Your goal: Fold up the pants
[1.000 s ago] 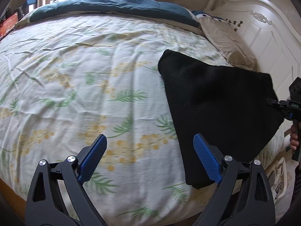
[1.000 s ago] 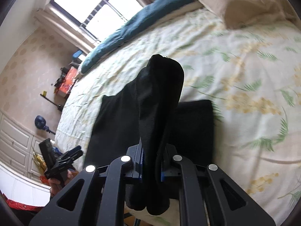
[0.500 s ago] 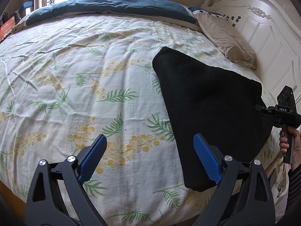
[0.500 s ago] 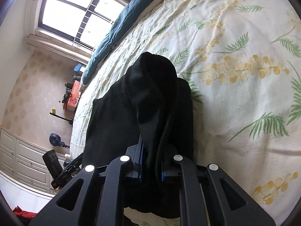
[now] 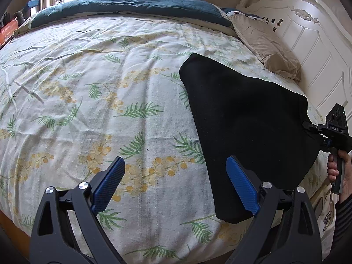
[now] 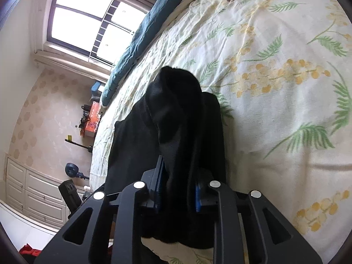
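The black pants (image 5: pixel 246 121) lie folded on the floral bedspread (image 5: pixel 99 99), near the bed's right side and front edge. My left gripper (image 5: pixel 176 187) is open and empty, hovering over the bed's front edge, its right finger over the pants' near corner. My right gripper (image 6: pixel 178 189) is shut on a bunched edge of the pants (image 6: pixel 176 114), which drape over its jaws. In the left wrist view the right gripper (image 5: pixel 308 125) holds the pants' right corner at the bed's side.
A white headboard (image 5: pixel 308 44) and a beige pillow (image 5: pixel 264 46) stand at the right. A teal blanket (image 5: pixel 132 6) lies along the far edge by the window. White drawers (image 6: pixel 33 189) and a red box (image 6: pixel 92 118) stand beyond the bed.
My right gripper has tilted and moved lower toward the bed with the pants' edge in it. The left gripper has shifted slightly; the pants now lie flatter.
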